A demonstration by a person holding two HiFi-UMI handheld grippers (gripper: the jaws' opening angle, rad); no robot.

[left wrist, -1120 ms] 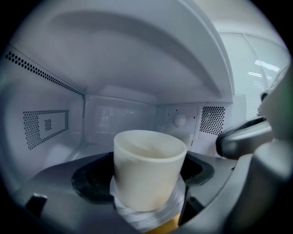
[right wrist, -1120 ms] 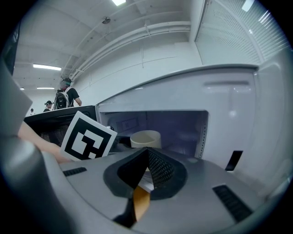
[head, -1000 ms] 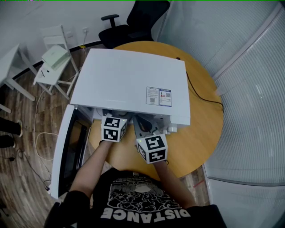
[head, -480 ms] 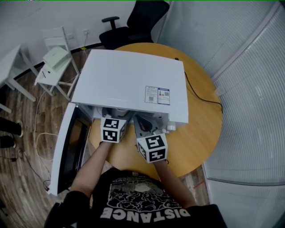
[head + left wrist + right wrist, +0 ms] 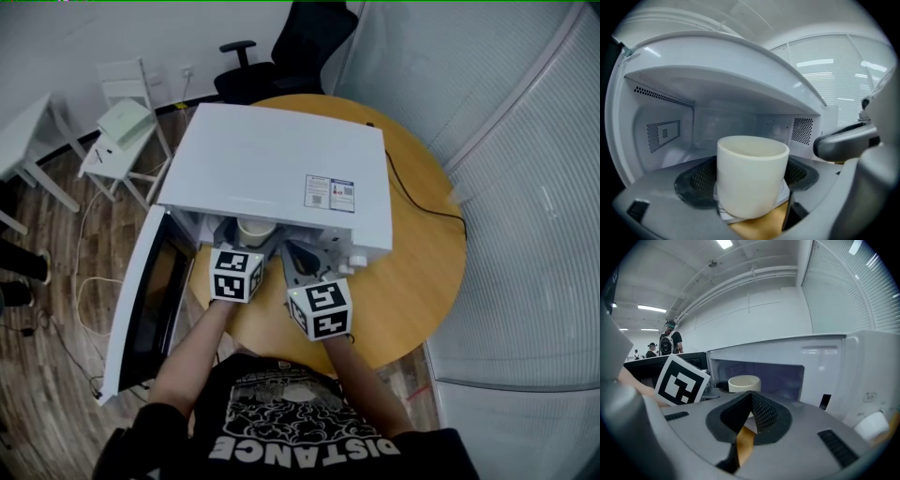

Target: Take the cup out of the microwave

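A cream cup (image 5: 253, 230) sits at the mouth of the white microwave (image 5: 272, 164), whose door (image 5: 141, 300) hangs open to the left. My left gripper (image 5: 248, 246) is shut on the cup (image 5: 751, 176), a dark pad against each side, and wooden table shows just beneath it. The oven cavity (image 5: 670, 136) lies behind the cup. Just right of it, my right gripper (image 5: 298, 255) stands in front of the microwave's control side. Its pads (image 5: 757, 413) meet with nothing between them. In the right gripper view the cup (image 5: 744, 383) shows beyond the left gripper's marker cube (image 5: 682, 380).
The microwave stands on a round wooden table (image 5: 422, 272), with a black cord (image 5: 427, 202) trailing off its right side. A black office chair (image 5: 291, 47), a white chair (image 5: 127, 122) and a white desk (image 5: 28, 141) stand beyond. Ribbed glass walls (image 5: 525, 187) close the right.
The cup has come out from under the microwave's top edge and now shows in the head view. Both grippers have drawn back a little toward the person.
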